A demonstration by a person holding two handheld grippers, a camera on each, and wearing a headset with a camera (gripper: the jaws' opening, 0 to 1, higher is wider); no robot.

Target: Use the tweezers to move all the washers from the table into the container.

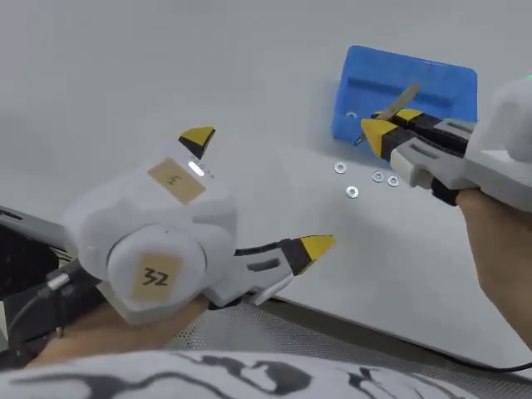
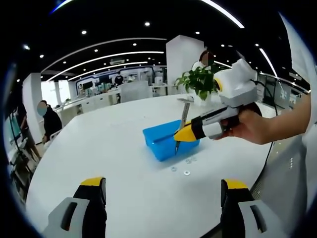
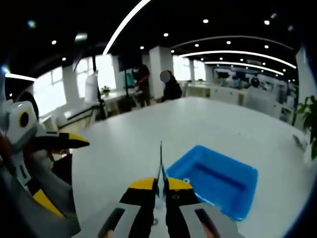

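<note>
Several small metal washers [image 1: 352,192] lie on the white table just in front of the blue container [image 1: 432,83]; they also lie before the blue container [image 2: 158,141] as washers [image 2: 186,173] in the left gripper view. One washer [image 3: 186,180] rests inside the container [image 3: 223,183]. My right gripper [image 1: 384,125] is shut on the tweezers [image 1: 403,100], which point down at the container's near edge, above the washers. The tweezers [image 3: 161,158] stick out between its jaws [image 3: 158,184]. My left gripper [image 1: 256,193] is open and holds nothing, low and left of the washers.
The white table [image 1: 166,75] stretches wide to the left and far side. Its near edge [image 1: 366,320] runs below the left gripper. A potted plant [image 2: 198,82] stands behind the container. People [image 3: 171,87] stand at distant tables.
</note>
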